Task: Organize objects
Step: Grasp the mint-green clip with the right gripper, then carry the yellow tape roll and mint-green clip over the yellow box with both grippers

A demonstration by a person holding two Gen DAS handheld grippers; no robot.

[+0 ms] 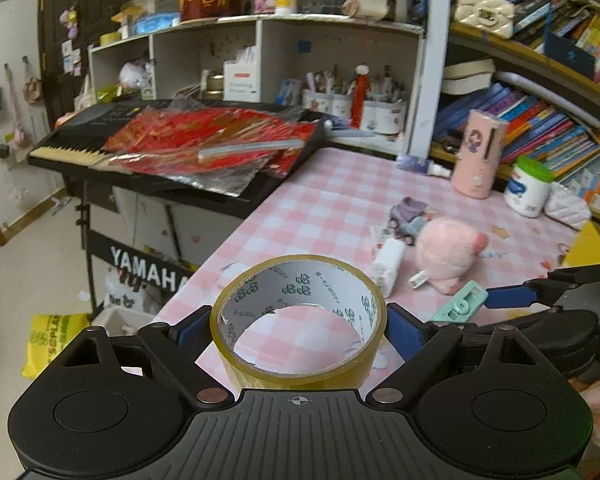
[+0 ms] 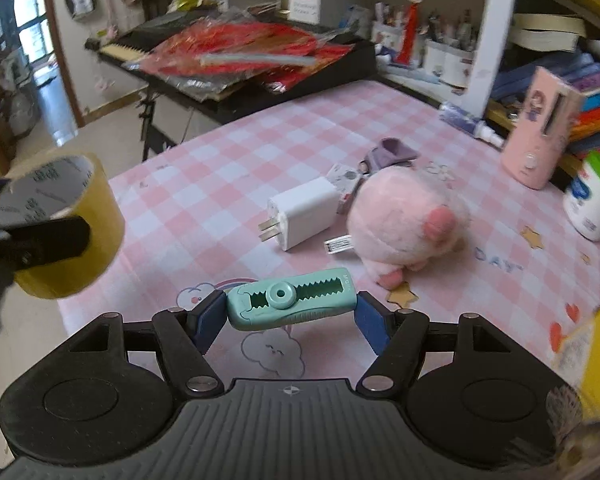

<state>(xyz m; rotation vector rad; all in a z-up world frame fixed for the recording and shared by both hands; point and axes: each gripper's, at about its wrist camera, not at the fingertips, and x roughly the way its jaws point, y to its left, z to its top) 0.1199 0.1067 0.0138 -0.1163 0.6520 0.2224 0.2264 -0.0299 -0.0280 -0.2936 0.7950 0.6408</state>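
A tabletop [image 2: 236, 128] covered in a pink-and-white checked cloth with cartoon clouds and stars fills the middle of a cluttered room. The left tongs [image 1: 299, 326] are closed on a roll of tan tape [image 1: 299, 320], held up above the tabletop's near left edge, its hollow core facing the camera. The right tongs [image 2: 290, 314] are closed on a mint-green cutter [image 2: 292, 300], gripped end to end and held just above the cloth near the near edge.

Toward the middle of the tabletop lie a white charger [image 2: 302, 212] with its prongs pointing left, and just to its right a pink plush [image 2: 408, 220] lying on the cloth. A purple toy [image 2: 388, 154] sits behind them. At the far right edge stand a pink case [image 2: 540, 128], upright and slightly tilted, and a white jar [image 2: 592, 204] with a green lid.

Beyond the far left edge a black keyboard [image 1: 80, 140] on a stand carries red packets [image 1: 204, 144] in clear plastic. White shelves [image 1: 260, 56] behind hold pen cups, boxes and bottles; books [image 1: 540, 120] crowd the shelving at right. Beige floor [image 1: 28, 280] shows at left.
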